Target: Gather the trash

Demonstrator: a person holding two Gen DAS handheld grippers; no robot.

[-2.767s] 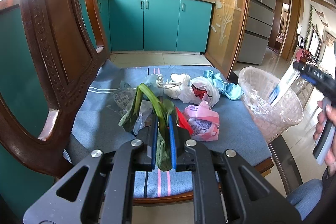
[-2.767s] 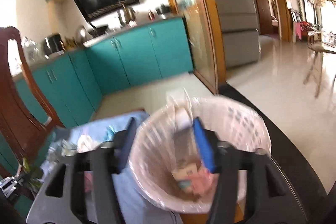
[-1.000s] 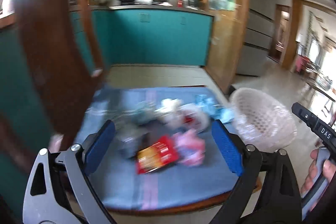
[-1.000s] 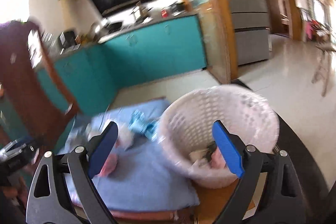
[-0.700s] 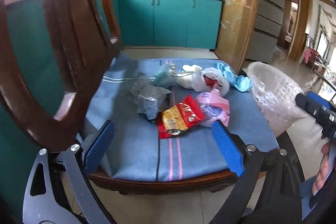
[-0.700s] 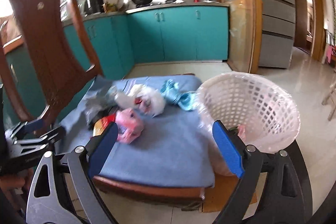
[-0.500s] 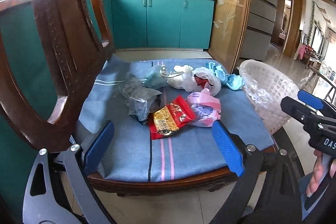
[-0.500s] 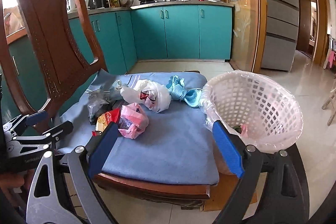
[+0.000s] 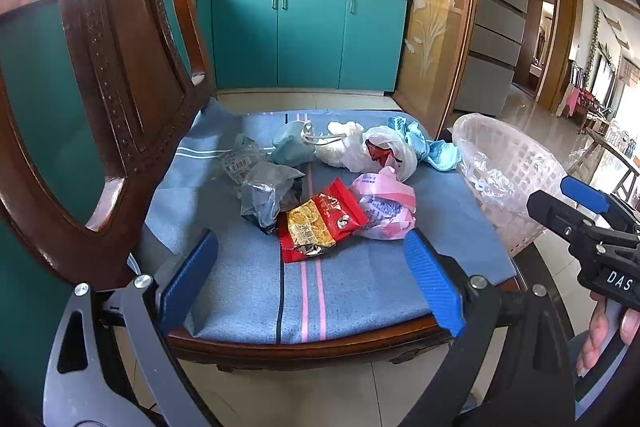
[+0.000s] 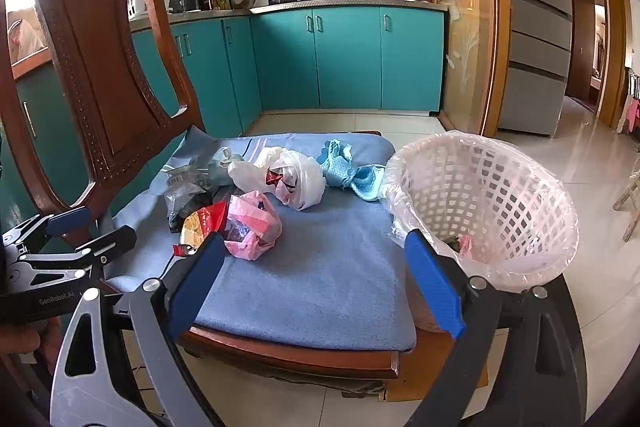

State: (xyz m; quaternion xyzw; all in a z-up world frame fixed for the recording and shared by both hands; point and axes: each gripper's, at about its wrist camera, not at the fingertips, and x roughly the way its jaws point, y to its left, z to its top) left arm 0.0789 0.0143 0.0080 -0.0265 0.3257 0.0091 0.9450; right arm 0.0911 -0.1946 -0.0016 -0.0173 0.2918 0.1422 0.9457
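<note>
Covering chair seat (image 9: pixel 352 283): blue cushion, teal cabinets (image 10: pixel 344 59) behind.

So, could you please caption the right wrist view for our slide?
Open right gripper faces a chair cushion strewn with wrappers and bags, a lined white basket beside it.

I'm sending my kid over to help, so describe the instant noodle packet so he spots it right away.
Look at the wooden chair's blue cushion. In the trash pile, the noodle packet lies nearest the front edge, between a grey bag and a pink bag. It alone is flat, glossy red with yellow.
</note>
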